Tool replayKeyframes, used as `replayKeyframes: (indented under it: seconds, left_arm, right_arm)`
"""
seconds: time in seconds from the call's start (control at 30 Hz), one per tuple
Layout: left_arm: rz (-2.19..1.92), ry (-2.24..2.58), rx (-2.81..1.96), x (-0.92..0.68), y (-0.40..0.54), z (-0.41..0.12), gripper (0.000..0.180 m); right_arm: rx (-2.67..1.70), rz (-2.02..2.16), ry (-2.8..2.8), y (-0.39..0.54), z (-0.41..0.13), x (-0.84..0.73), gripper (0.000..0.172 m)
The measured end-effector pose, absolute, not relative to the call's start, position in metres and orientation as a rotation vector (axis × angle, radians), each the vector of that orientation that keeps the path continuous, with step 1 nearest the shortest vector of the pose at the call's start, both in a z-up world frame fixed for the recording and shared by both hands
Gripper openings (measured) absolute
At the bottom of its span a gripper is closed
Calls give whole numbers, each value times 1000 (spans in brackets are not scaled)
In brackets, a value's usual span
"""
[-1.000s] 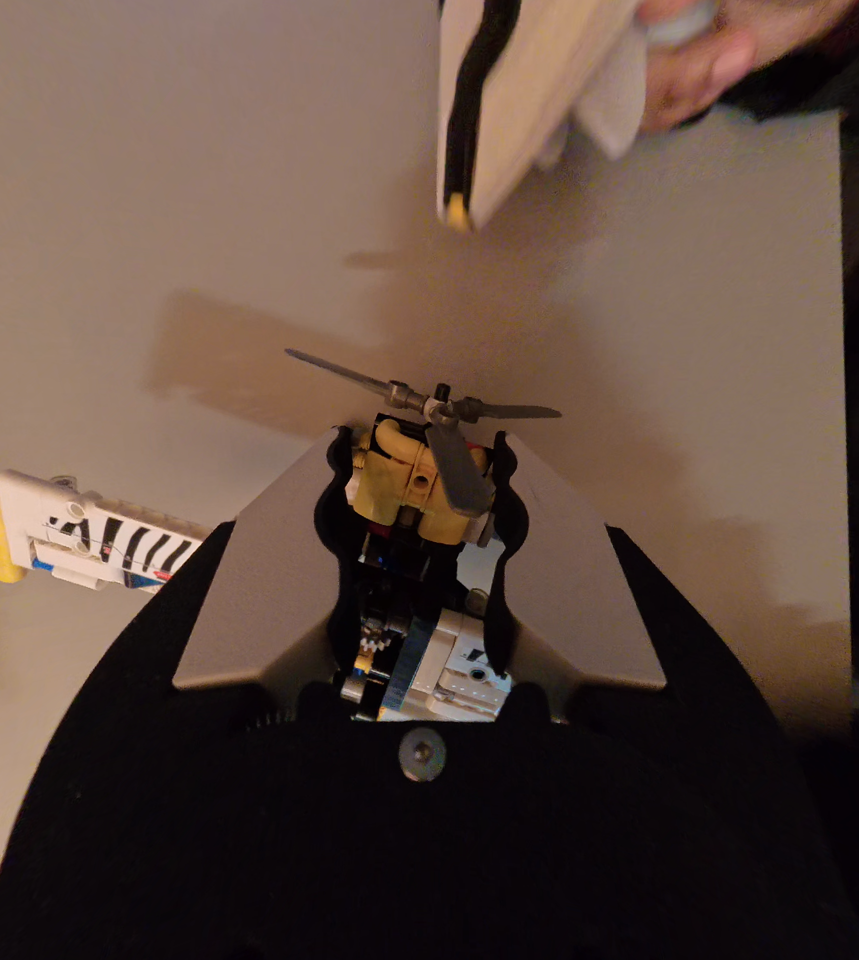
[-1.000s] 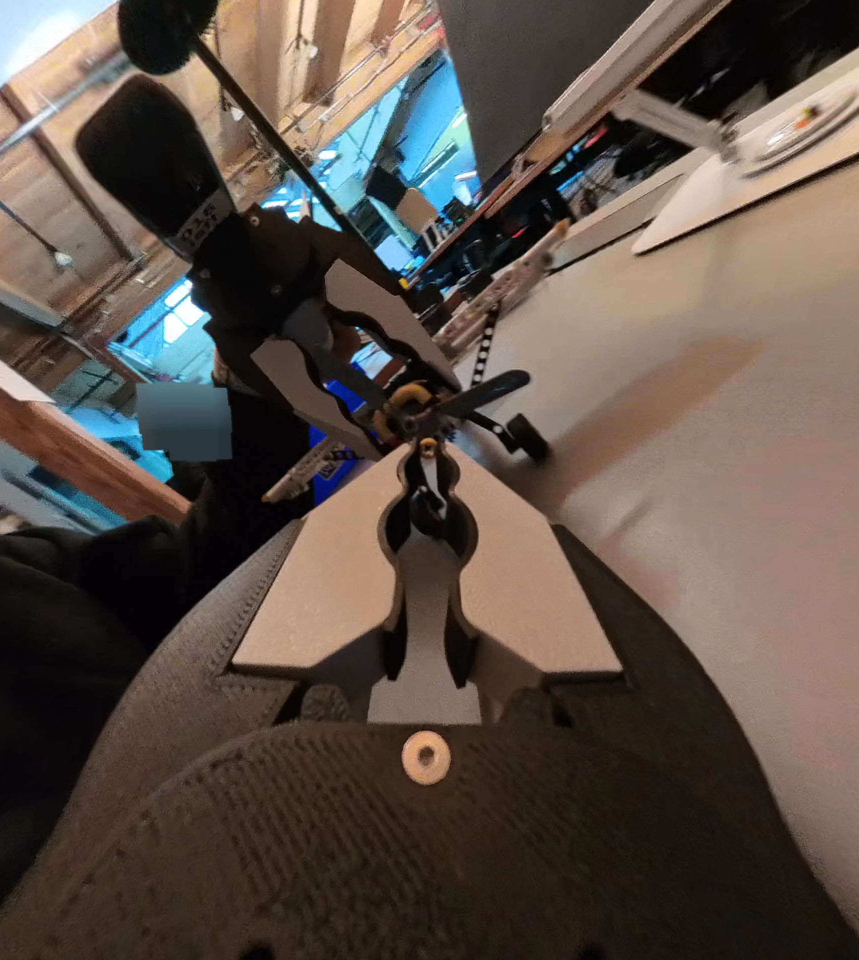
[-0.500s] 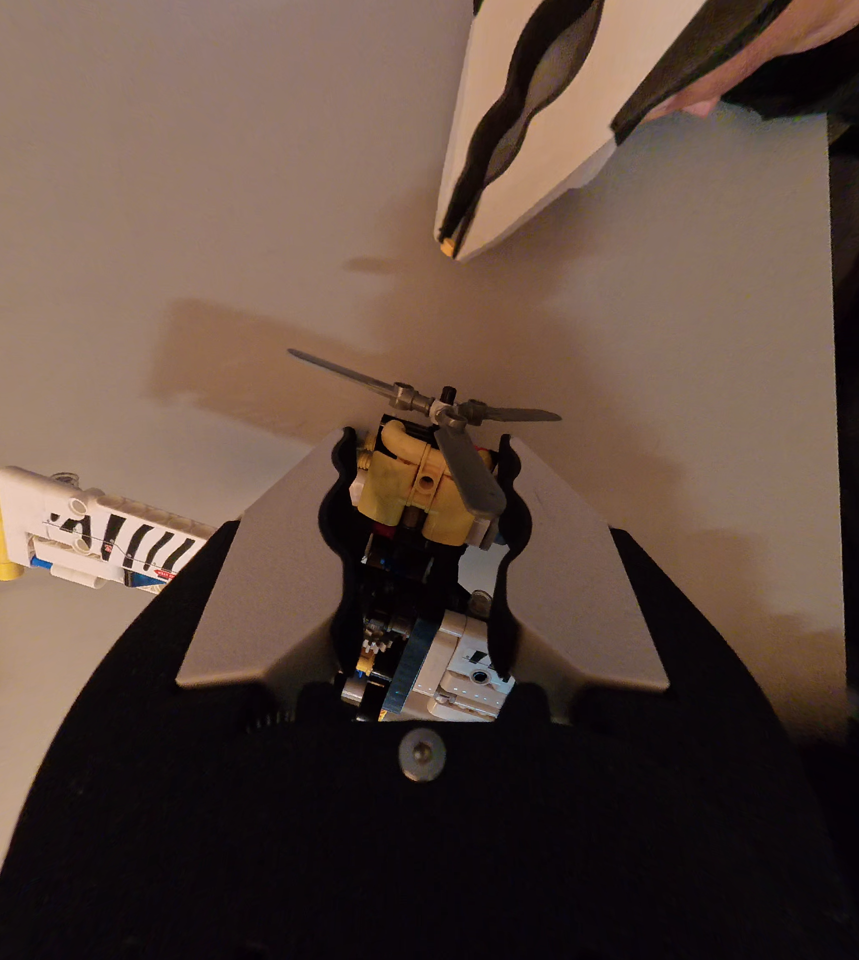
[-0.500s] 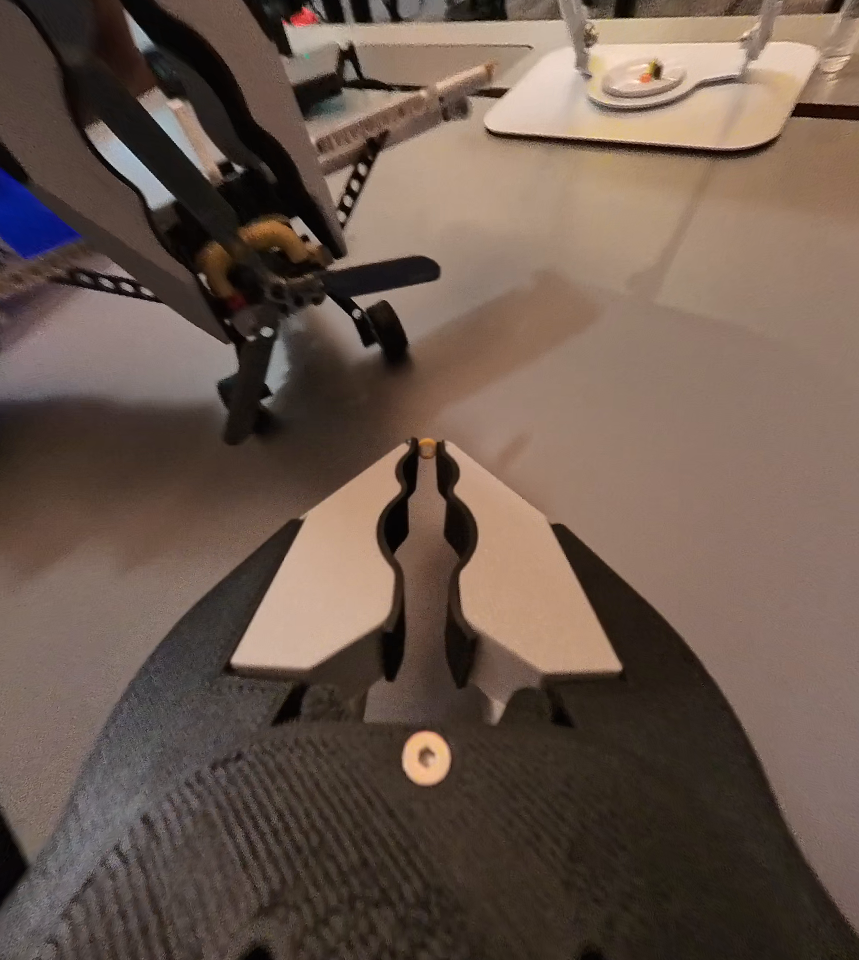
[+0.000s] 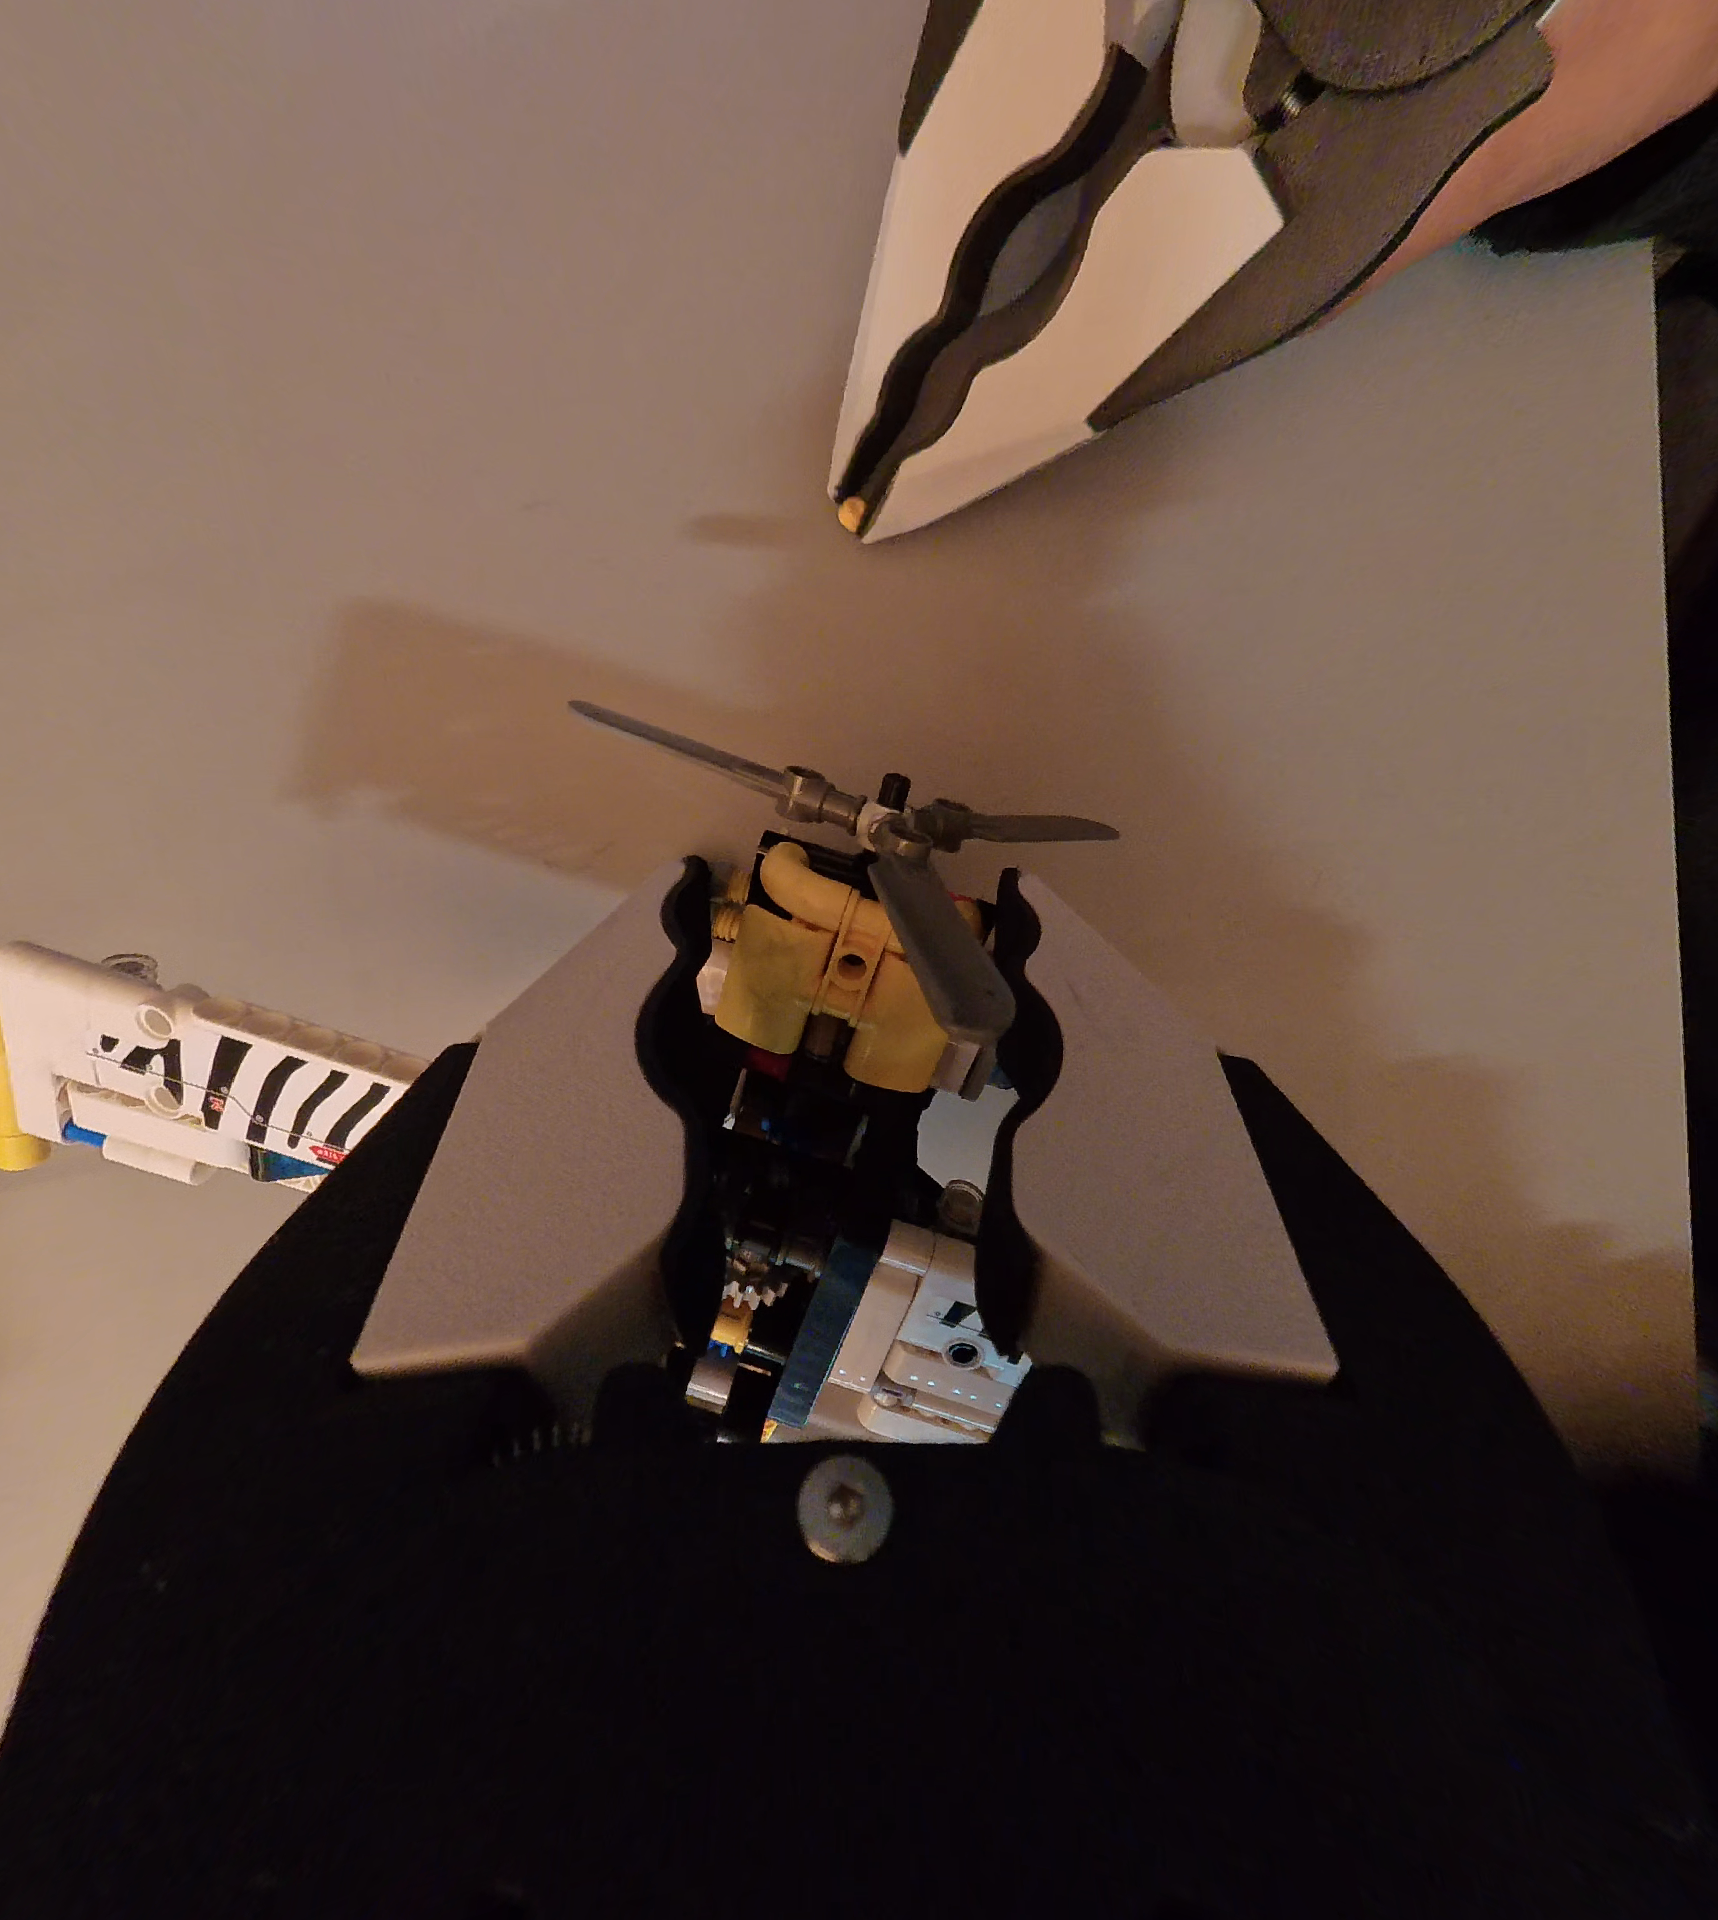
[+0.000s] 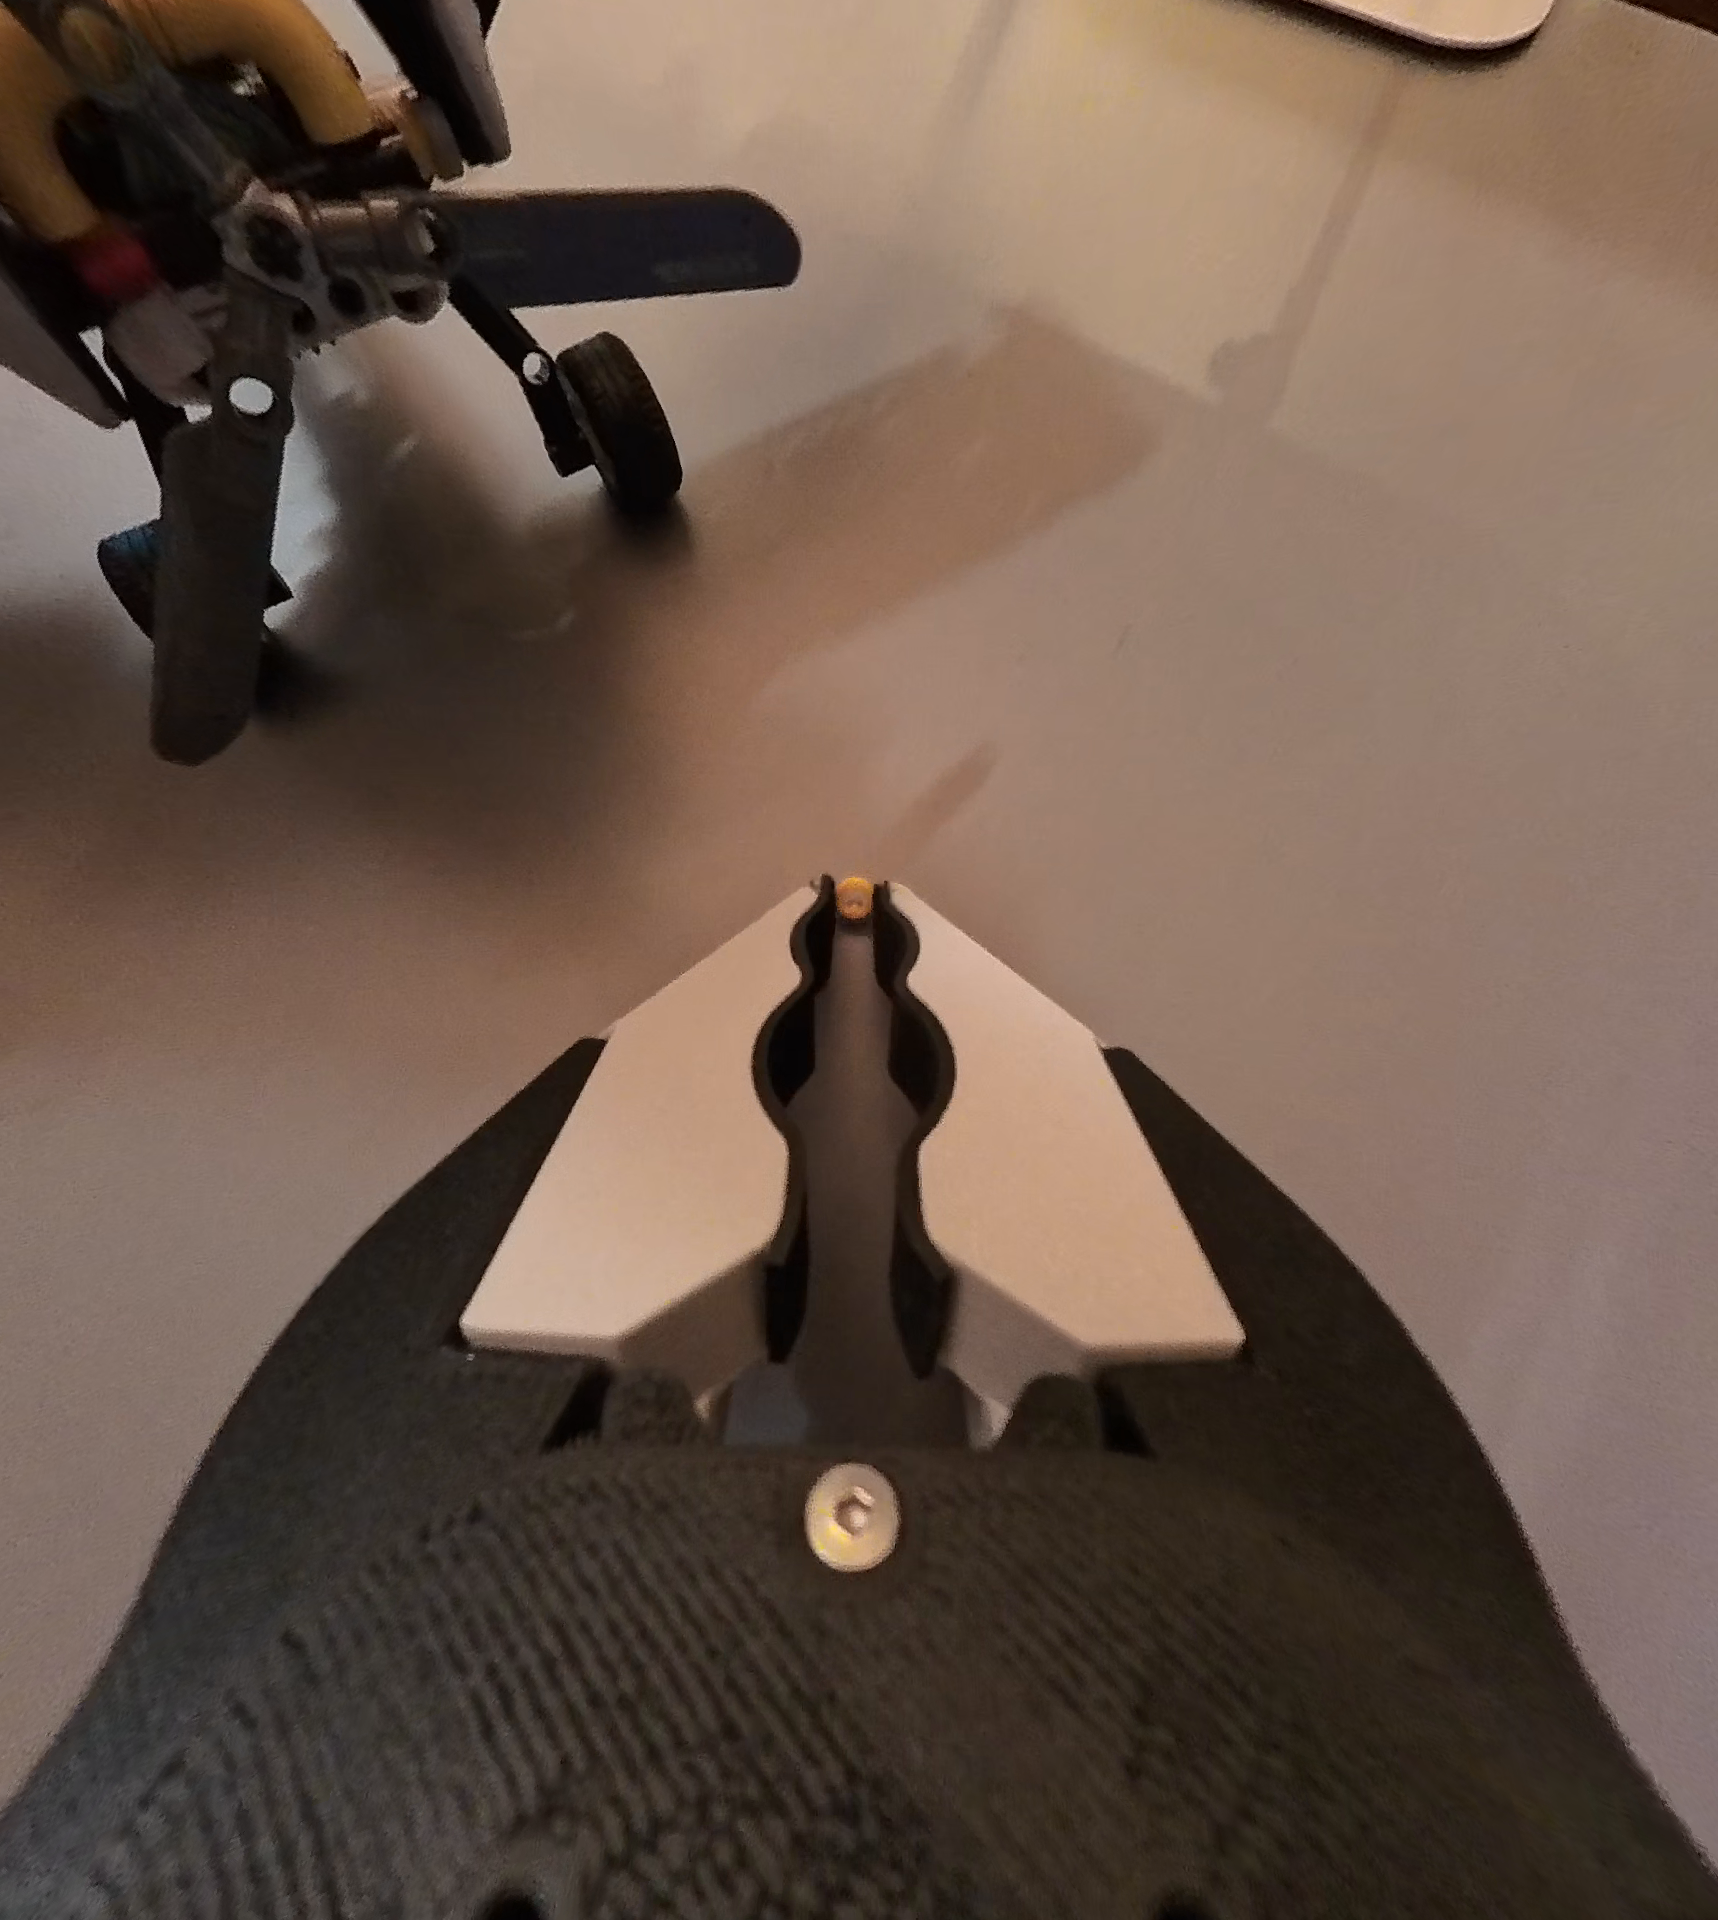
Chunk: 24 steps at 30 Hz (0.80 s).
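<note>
Between the left claw's (image 5: 850, 883) pads sits a brick-built toy plane (image 5: 824, 997), clamped across its yellow nose with both fingers (image 5: 673, 997) pressed to its sides. Its grey propeller (image 5: 865, 821) juts just past the fingertips, one blade lying back over the nose. A striped white wing (image 5: 180, 1081) sticks out left of the claw. The plane's long axis runs along the fingers, nose pointing forward, away from the camera; seen from the right wrist, its wheel (image 6: 626, 426) rests on the grey table (image 5: 315, 364).

Ahead and to the right, well apart from the propeller, the right claw (image 6: 853, 896) is pinched on a tiny yellow peg (image 6: 853, 899) at its very tips, low over the table. So small a piece sits at the pads' edge and could likely slip or twist; a steady squeeze and slow, level travel would probably serve best, with the left claw holding the plane still.
</note>
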<state>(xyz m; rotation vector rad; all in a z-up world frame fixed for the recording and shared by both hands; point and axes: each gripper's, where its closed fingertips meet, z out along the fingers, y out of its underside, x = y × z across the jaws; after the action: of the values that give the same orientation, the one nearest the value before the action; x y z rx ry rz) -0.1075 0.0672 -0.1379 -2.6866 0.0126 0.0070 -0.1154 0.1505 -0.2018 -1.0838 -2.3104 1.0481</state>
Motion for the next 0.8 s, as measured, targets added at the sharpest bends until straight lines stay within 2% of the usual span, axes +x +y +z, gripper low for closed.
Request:
replayKeyframes:
  seconds: [0.17,0.27,0.3,0.4,0.5,0.7,0.8]
  left_arm:
    - [9,16,-2688,-107,67,-138,53]
    - [12,26,-2689,-107,68,-138,54]
    - [13,28,-2689,-107,68,-138,54]
    - [16,30,-2691,-107,68,-138,54]
    - [23,34,-2694,-107,68,-139,54]
    - [27,35,-2694,-107,69,-139,54]
    - [28,35,-2694,-107,69,-139,54]
  right_arm:
    - [-1068,1027,-2324,149,-204,-115,5]
    - [-1084,1106,-2280,151,-195,-119,46]
    - [-1097,1189,-2220,153,-185,-122,51]
    - [-1133,1534,-1988,167,-144,-128,44]
    - [-1125,1670,-1910,174,-129,-126,30]
    - [-978,1468,-2014,152,-142,-121,23]
    - [-1062,1403,-2038,159,-152,-126,20]
